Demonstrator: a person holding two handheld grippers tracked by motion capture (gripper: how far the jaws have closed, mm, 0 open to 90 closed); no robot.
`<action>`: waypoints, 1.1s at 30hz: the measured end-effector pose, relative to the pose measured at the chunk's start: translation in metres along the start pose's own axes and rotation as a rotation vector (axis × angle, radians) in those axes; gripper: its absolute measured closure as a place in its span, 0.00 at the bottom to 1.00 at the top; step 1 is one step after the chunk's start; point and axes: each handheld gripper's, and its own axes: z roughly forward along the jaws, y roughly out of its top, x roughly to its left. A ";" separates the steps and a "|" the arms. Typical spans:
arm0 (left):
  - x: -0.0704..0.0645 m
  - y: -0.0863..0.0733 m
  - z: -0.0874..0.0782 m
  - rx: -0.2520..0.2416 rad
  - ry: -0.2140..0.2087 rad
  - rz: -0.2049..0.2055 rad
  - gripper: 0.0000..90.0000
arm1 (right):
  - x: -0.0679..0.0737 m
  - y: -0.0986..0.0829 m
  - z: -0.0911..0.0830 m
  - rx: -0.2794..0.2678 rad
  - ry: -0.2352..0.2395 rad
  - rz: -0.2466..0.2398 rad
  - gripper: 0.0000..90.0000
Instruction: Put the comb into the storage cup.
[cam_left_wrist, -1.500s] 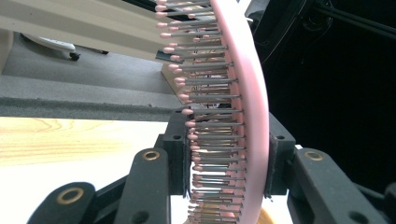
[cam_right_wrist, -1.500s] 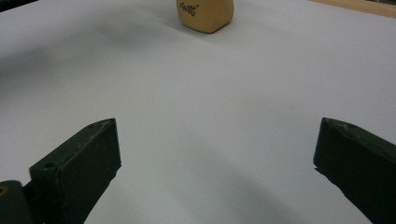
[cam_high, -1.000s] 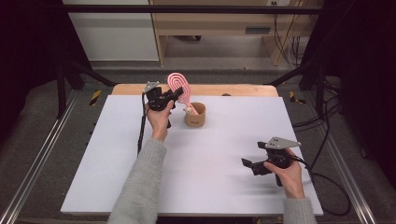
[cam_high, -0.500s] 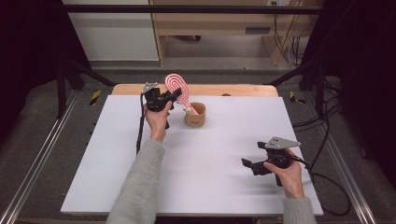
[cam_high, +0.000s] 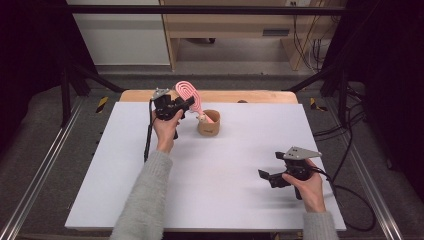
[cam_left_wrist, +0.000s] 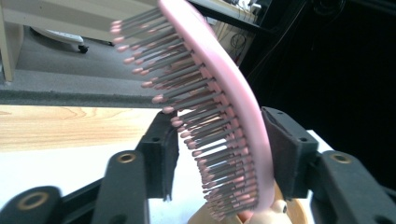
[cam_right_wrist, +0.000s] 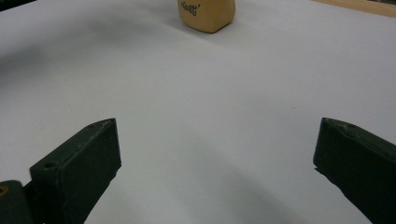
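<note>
Pink hairbrush (cam_high: 189, 95) above tan cup (cam_high: 209, 123), white tabletop (cam_high: 225, 165) around.

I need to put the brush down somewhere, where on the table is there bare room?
Most of the white tabletop is bare: the wide stretch between the cup and the right gripper, and the whole near-left side. It is crowded only at the far middle, where the left gripper holds the brush over the cup.

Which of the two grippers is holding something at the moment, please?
The left gripper, near the tan cup: its fingers clamp the pink hairbrush. The right gripper is open over bare table.
</note>
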 end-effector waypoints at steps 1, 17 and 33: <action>0.000 0.000 0.000 0.004 -0.005 0.001 0.49 | 0.000 0.000 0.000 0.000 0.000 0.001 0.01; -0.008 0.007 -0.020 0.038 -0.009 0.096 0.19 | 0.001 0.001 0.001 0.002 -0.001 -0.003 0.01; -0.024 0.013 -0.051 0.074 -0.005 0.202 0.04 | 0.002 0.002 0.000 -0.001 -0.002 -0.002 0.01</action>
